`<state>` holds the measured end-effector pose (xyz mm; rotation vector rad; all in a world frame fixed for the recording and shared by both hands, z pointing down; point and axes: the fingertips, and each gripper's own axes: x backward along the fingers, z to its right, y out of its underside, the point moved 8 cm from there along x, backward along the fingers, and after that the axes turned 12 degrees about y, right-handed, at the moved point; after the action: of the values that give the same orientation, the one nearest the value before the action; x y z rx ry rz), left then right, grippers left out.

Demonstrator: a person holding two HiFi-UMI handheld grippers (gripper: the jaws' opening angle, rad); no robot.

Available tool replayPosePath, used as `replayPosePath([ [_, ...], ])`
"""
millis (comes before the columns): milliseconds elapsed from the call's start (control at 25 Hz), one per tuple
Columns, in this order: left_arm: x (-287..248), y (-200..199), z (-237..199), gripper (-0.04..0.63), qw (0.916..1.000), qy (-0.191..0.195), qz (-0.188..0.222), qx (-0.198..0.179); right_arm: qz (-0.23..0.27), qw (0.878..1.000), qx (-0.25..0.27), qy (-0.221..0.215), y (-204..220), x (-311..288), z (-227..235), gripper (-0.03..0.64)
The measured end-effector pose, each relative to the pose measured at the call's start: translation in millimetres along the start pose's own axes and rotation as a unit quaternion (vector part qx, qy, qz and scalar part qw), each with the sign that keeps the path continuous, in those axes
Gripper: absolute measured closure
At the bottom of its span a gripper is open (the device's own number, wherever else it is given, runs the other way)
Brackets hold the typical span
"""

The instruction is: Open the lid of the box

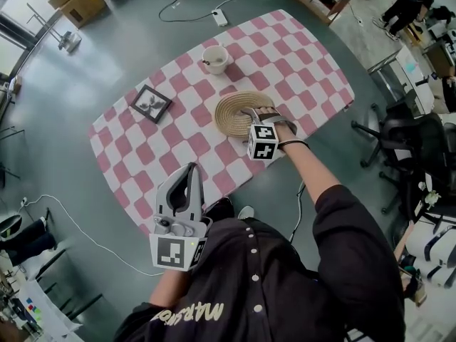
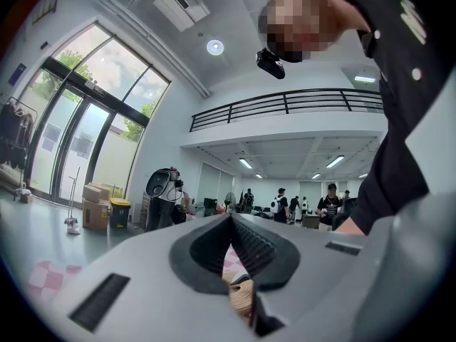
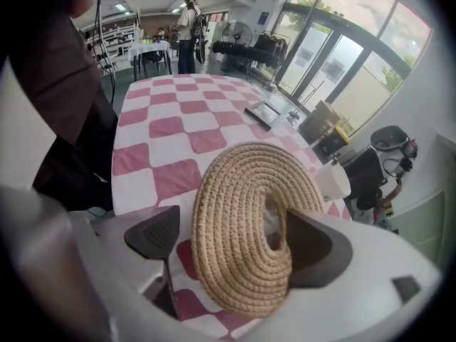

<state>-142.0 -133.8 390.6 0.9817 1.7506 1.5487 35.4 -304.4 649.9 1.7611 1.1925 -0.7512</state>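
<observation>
One round lid point(image 1: 239, 109), coiled from straw-coloured rope, is near the middle of the table point(image 1: 285, 48), which has a pink and white checked cloth. The right gripper point(image 3: 228, 237) has its fingers wide, with the lid between them. The left gripper point(image 2: 229, 234) has its fingers pressed together, empty. One white cup point(image 1: 215, 58) and one dark square frame point(image 1: 151, 103) are also there.

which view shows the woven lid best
The right gripper view: the woven lid shows large between the right gripper's spread jaws. The head view shows it small, partly under that gripper; the left gripper view shows only a sliver.
</observation>
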Motion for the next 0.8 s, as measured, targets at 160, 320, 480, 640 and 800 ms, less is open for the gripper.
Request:
replayPosePath([
  [160,2.5,1.9,-4.8,0.586,1.0,-0.008,-0.003,0.004,-0.01,1.0,0.003,-0.012,0.0,-8.7,-4.7,0.147],
  [320,3.5,3.7,-9.6,0.586,0.9999,-0.011,-0.006,0.006,-0.018,1.0,0.002,-0.022,0.7,-15.9,-8.0,0.149],
  [480,3.5,4.7,-11.9,0.586,0.9998,-0.013,-0.009,0.008,-0.026,0.999,0.001,-0.033,2.5,-21.8,-8.9,0.149],
  [640,3.5,6.4,-13.9,0.586,0.9998,-0.014,-0.013,0.01,-0.029,0.999,0.001,-0.04,2.8,-25.3,-9.6,0.149],
  [800,2.3,7.0,-15.8,0.586,0.9997,-0.015,-0.016,0.011,-0.038,0.999,0.01,-0.035,2.9,-27.6,-8.0,0.24],
])
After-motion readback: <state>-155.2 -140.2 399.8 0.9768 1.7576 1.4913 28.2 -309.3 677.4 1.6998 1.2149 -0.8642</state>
